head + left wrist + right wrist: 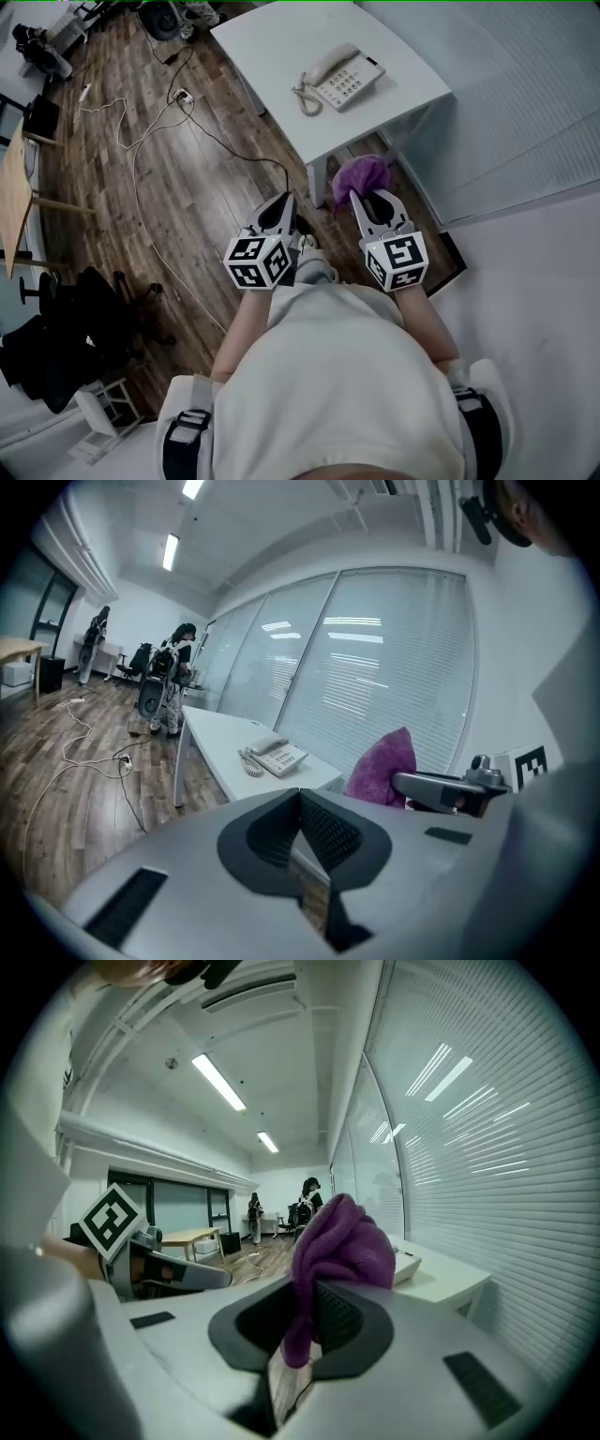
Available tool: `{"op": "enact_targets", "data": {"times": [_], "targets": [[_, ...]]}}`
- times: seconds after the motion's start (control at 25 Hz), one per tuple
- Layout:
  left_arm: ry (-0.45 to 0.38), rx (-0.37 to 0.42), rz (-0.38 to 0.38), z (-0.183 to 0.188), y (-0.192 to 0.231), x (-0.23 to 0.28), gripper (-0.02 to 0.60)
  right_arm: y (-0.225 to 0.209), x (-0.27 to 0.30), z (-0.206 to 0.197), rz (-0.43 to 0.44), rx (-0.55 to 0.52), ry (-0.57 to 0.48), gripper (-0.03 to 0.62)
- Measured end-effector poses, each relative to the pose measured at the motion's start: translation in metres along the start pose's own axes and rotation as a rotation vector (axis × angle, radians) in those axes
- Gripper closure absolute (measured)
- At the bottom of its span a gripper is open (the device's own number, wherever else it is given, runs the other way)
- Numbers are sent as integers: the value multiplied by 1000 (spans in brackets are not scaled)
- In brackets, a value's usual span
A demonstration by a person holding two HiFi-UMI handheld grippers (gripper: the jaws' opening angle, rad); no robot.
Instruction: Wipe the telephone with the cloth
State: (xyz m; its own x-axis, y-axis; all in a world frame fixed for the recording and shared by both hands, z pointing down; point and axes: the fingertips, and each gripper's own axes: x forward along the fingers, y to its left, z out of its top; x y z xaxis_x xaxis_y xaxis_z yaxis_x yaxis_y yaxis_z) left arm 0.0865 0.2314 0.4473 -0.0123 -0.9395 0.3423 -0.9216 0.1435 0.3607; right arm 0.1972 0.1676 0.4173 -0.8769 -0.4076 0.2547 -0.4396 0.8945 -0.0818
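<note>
A beige corded telephone [339,77] rests on the white table [272,47], handset on its cradle; the left gripper view shows the telephone [277,756] ahead. My right gripper [361,199] is shut on a purple cloth [361,174], which bunches above its jaws; the cloth [339,1243] fills the middle of the right gripper view. My left gripper [281,201] is shut with nothing between its jaws. Both grippers hover over the floor, short of the table's near corner. In the left gripper view the cloth [384,768] and the right gripper [441,787] show at the right.
Cables [150,131] trail across the wooden floor left of the table. A wooden desk [13,192] and dark chairs [66,337] stand at the far left. Glass walls with blinds [375,667] run behind the table. People [173,677] stand farther back in the room.
</note>
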Motion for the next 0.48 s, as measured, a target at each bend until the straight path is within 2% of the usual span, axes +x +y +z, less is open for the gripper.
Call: {"op": "enact_targets", "data": {"times": [0.2, 0.48], "targets": [[-7, -37, 23, -6, 9, 7, 560, -11, -2, -11, -10, -12, 20, 549], [-10, -57, -2, 0, -6, 13, 560, -32, -14, -3, -48, -22, 15, 549]]}}
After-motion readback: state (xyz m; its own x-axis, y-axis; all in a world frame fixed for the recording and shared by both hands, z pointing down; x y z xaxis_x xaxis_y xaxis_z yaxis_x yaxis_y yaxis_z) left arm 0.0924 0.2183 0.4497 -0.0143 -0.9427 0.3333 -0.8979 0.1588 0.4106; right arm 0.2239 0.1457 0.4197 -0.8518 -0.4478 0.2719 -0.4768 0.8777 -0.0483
